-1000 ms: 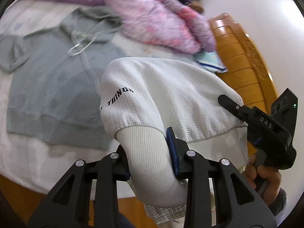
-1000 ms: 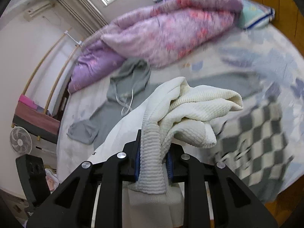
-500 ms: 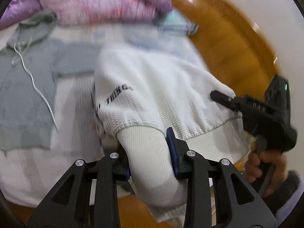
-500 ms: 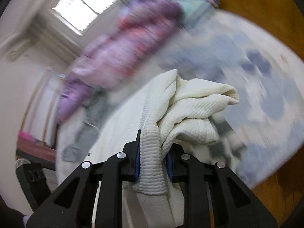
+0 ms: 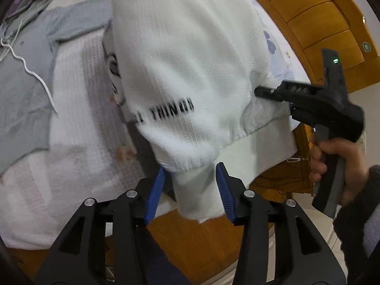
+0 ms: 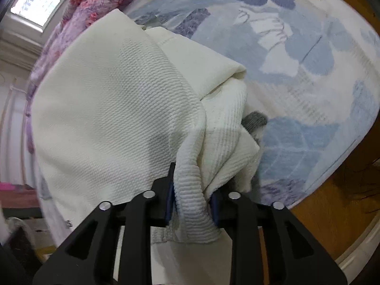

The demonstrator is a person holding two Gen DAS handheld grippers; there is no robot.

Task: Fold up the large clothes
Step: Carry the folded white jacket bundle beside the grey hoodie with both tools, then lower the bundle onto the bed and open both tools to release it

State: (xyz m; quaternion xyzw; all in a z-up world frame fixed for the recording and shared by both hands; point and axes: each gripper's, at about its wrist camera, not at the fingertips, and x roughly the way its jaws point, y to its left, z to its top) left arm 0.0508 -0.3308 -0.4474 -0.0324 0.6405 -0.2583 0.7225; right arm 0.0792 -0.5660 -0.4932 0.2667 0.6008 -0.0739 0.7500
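A white knit sweater (image 5: 190, 54) with black lettering lies folded at the bed's near edge. My left gripper (image 5: 190, 187) stands open, its blue pads on either side of the ribbed cuff (image 5: 197, 190) without pinching it. My right gripper (image 6: 191, 204) is shut on a bunched ribbed edge of the same sweater (image 6: 114, 109). It also shows in the left wrist view (image 5: 273, 93), held by a hand at the sweater's right side.
A grey hoodie (image 5: 26, 76) with a white drawstring lies spread at the left. A purple-pink quilt (image 6: 78, 7) is heaped at the bed's far side. The wooden footboard (image 5: 315, 14) stands at the right. The sheet (image 6: 296, 54) has blue flower prints.
Both grippers have swung the sweater to the right and lowered it toward the bed's edge. My left gripper's jaws have opened off the cuff. The right gripper keeps its hold.
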